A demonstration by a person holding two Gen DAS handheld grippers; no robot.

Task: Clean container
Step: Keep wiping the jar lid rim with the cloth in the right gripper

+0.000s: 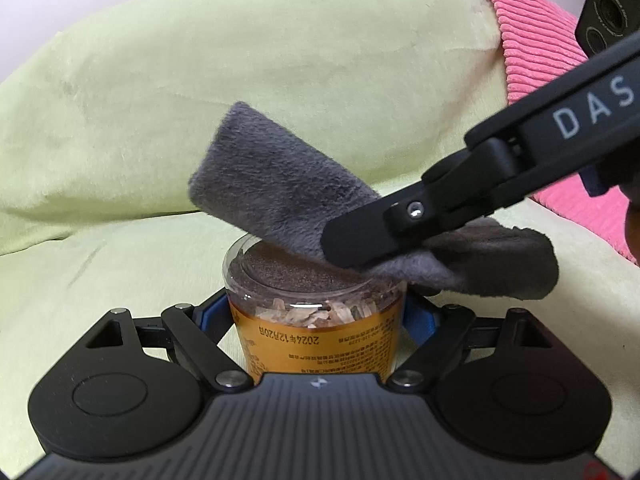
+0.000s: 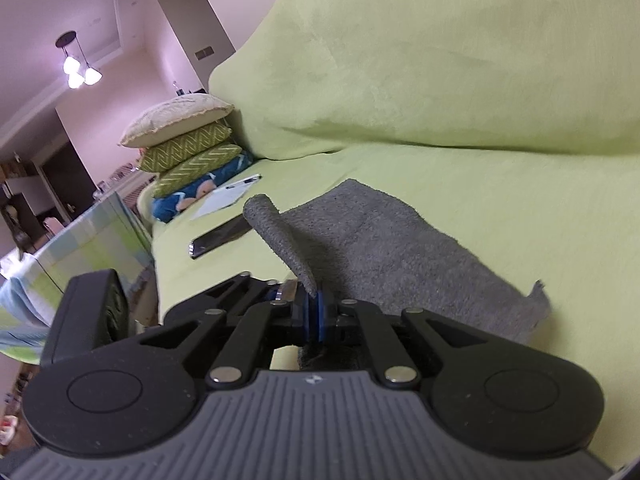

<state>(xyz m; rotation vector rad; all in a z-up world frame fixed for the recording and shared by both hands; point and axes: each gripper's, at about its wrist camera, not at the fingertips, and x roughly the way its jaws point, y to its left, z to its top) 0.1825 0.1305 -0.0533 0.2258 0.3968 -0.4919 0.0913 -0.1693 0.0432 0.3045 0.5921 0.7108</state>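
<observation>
While left fingers [image 1: 224, 312] clamp the container [image 1: 316, 320], grey cloth [image 1: 280, 184] covers its lid.

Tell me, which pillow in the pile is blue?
The bottom pillow is blue with pale shapes. The two above it are green with zigzags, and the top one is plain cream.

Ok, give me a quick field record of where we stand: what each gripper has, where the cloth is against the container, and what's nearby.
left gripper: shut on the container, held upright
container: clear plastic, orange label, lid on, pale flakes inside
right gripper: shut on the grey cloth
cloth contact: lying across the lid's right side
surface: green sofa cover
nearby: phone and papers on the seat, stacked cushions beyond
pink fabric: over the sofa back, right
</observation>
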